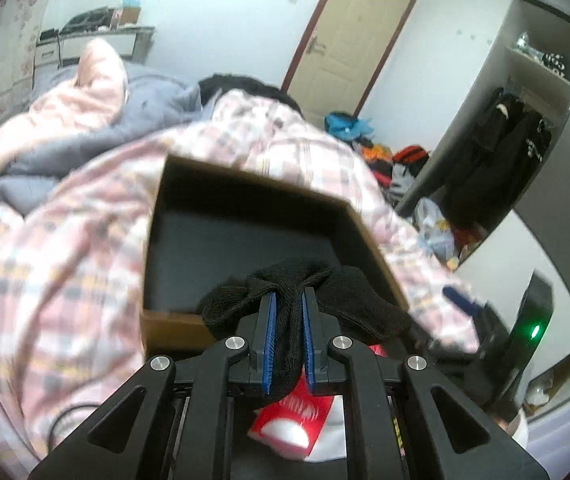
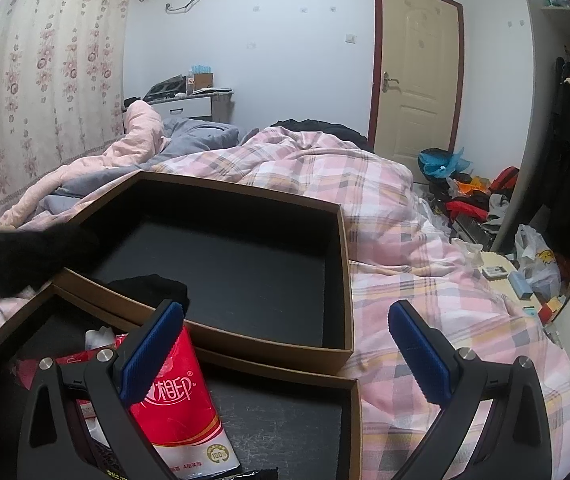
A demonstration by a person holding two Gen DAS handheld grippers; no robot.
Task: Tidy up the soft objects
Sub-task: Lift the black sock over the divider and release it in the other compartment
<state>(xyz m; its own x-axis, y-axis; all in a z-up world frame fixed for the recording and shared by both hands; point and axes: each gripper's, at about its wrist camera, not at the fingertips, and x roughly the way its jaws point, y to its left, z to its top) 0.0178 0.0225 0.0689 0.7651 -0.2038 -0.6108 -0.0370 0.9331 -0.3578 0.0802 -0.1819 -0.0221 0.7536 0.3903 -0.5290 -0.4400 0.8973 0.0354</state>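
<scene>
L wrist: left gripper (image 1: 288,308) clamped on black knit sock (image 1: 305,300), bunched, held over near edge of dark-lined box (image 1: 245,240) on bed (image 1: 65,240).
R wrist: right gripper (image 2: 285,344) spread wide, holding nothing; red tissue pack (image 2: 181,400) reading "相印", "100%", unreadable in L view.

In the left wrist view the plaid quilt (image 1: 65,248) is smeared by motion blur, and the middle of the black knit sock (image 1: 285,320) is hidden between the jaws. Below it, the red tissue pack (image 1: 297,416) shows only in slivers behind the gripper frame.

In the right wrist view a dark, blurred shape (image 2: 21,256) runs off the left edge; what holds it cannot be told. The near box (image 2: 285,412) is cut by the bottom edge. The floor clutter (image 2: 473,196) by the door is too small to identify.
</scene>
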